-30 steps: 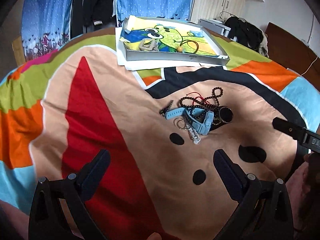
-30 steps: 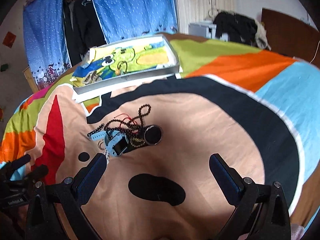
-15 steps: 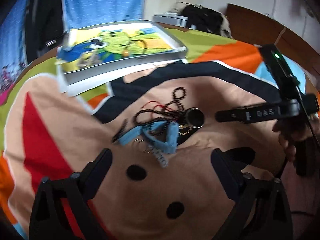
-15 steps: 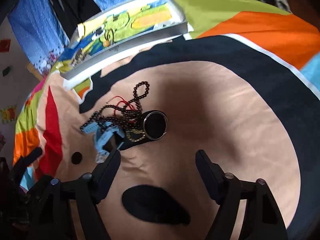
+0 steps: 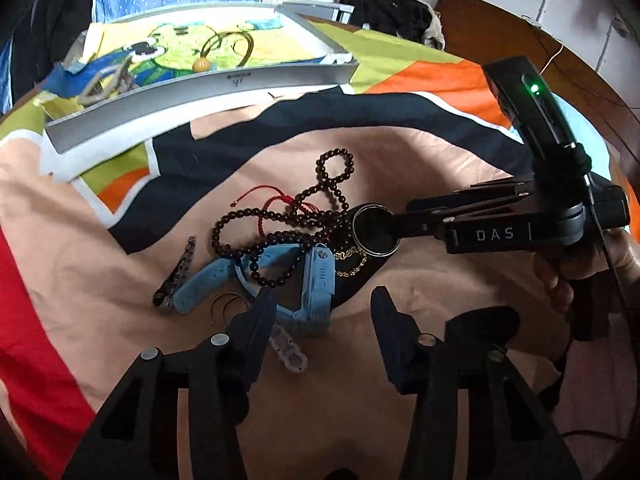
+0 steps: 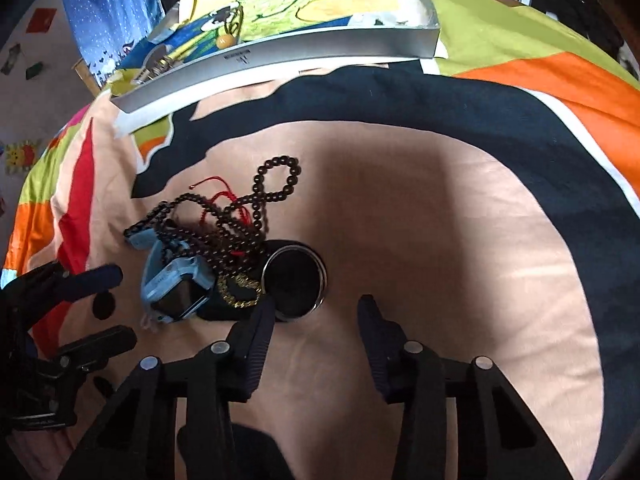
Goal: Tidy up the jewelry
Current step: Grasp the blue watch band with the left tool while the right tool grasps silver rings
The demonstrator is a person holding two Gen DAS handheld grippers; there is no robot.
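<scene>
While both pairs of jaws are closing, we are holding our two grippers over a tangle of jewelry lying on a colourful cartoon bedspread (image 5: 100, 240). Our left gripper (image 5: 322, 312) is hovering just above the near edge of the heap, its jaws released and pressing on nothing, with a blue smartwatch (image 5: 316, 280) and a pale link chain (image 5: 288, 350) showing in the gap between the fingers. Our right gripper (image 6: 316, 312) is pointing down at a round black metal-rimmed case (image 6: 296, 286), which is lying just ahead of its left fingertip; those jaws are also released, with only bare fabric between them. In the left wrist view the right gripper is reaching in from the right, held in a hand (image 5: 560, 280), its tips overlapping the round case; we cannot tell whether they are touching it. A dark beaded necklace (image 5: 332, 184) is looping across a red cord bracelet (image 5: 264, 204), a thin gold chain (image 5: 352, 260) and a dark hair clip (image 5: 176, 276), all bunched together. Beyond the heap, well apart from it, a grey tray (image 5: 200, 88) lined with a cartoon print is already holding a cord necklace with an amber bead (image 5: 200, 65).
</scene>
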